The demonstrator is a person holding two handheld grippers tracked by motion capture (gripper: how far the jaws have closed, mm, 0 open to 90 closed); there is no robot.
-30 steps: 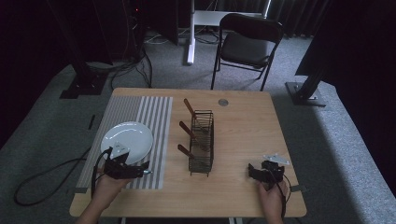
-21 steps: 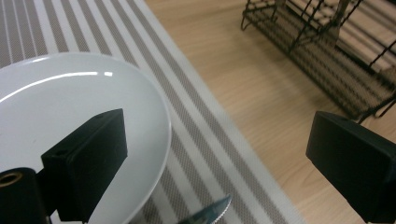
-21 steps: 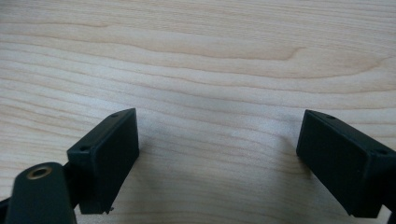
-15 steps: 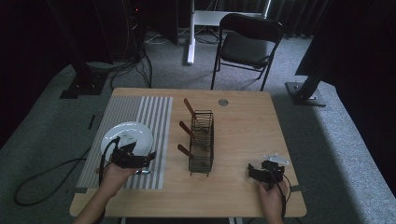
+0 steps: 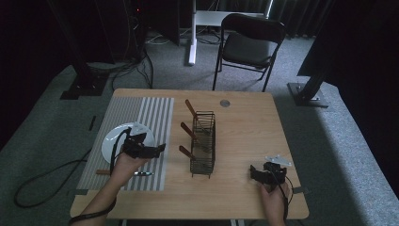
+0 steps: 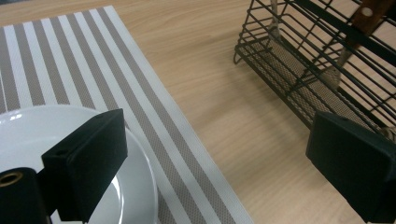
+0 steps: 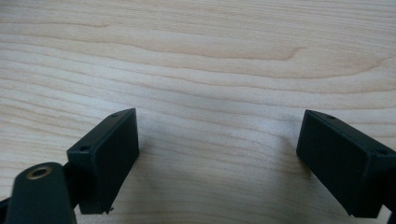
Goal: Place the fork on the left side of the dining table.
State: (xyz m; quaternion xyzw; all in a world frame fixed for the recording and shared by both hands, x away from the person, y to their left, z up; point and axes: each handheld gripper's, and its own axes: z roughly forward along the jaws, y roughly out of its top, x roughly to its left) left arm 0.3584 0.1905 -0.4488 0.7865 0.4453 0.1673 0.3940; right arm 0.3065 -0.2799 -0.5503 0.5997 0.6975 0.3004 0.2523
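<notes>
Your plate (image 5: pixel 116 140) sits at the left of the table (image 5: pixel 244 136), half on the striped mat (image 5: pixel 148 117) and half hanging past the mat's left edge. Your left gripper (image 5: pixel 157 149) hovers right over the plate's near-right rim, jaws wide apart with nothing between them. In the left gripper view one jaw hangs over the plate (image 6: pixel 56 126) and the other is out over by the rack (image 6: pixel 327 56), with mat and bare wood in the gap.

Just near of the plate there's a utensil (image 5: pixel 124 173) lying on the mat, brown handle to the left, partly under your left hand (image 5: pixel 123 165).

The wire rack (image 5: pixel 203 141) stands mid-table, just right of the mat, with three brown handles (image 5: pixel 187 130) sticking out up and to the left.

Your right gripper (image 5: pixel 256 173) is down at the near right corner, well apart from everything, jaws spread wide over bare wood. There's a small round disc (image 5: pixel 225 102) near the far edge, and a chair (image 5: pixel 249 42) behind the table.
</notes>
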